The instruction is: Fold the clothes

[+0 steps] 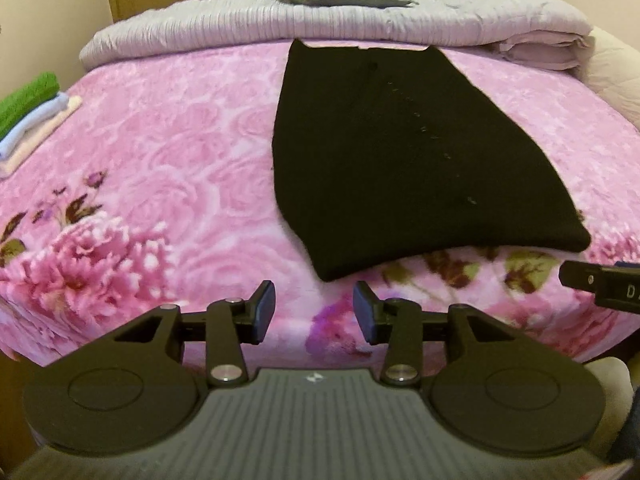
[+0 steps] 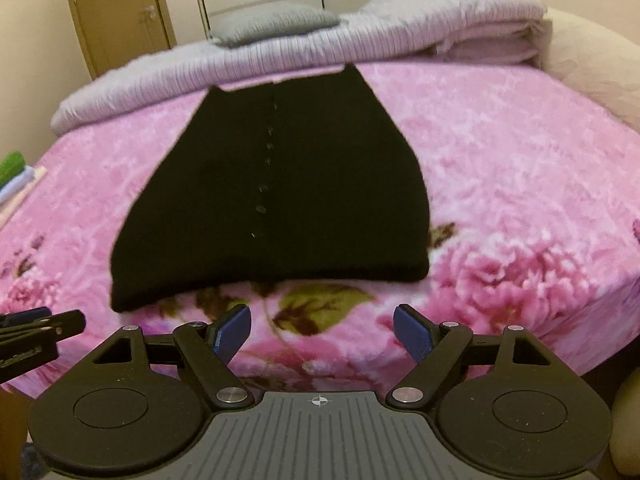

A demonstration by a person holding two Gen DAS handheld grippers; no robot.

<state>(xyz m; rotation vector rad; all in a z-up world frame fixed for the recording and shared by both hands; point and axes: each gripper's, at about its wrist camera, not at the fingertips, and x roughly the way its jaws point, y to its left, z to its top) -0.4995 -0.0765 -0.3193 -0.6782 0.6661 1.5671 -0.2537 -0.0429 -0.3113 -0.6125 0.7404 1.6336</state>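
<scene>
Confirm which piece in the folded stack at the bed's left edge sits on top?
The green textured cloth sits on top of the stack; under it lie a pale blue piece and a cream one, all on the pink floral blanket.

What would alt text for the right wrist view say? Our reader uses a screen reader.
A black knit garment lies flat on a pink floral bedspread, just beyond the open right gripper. The left gripper pokes in at the left edge.

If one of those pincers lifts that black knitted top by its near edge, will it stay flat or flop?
Probably flop: the black top looks like soft knit lying limp on the pink blanket. It may drag rather than slide, since that blanket looks plush. Likely unfragile, though its buttoned front might gape.
</scene>
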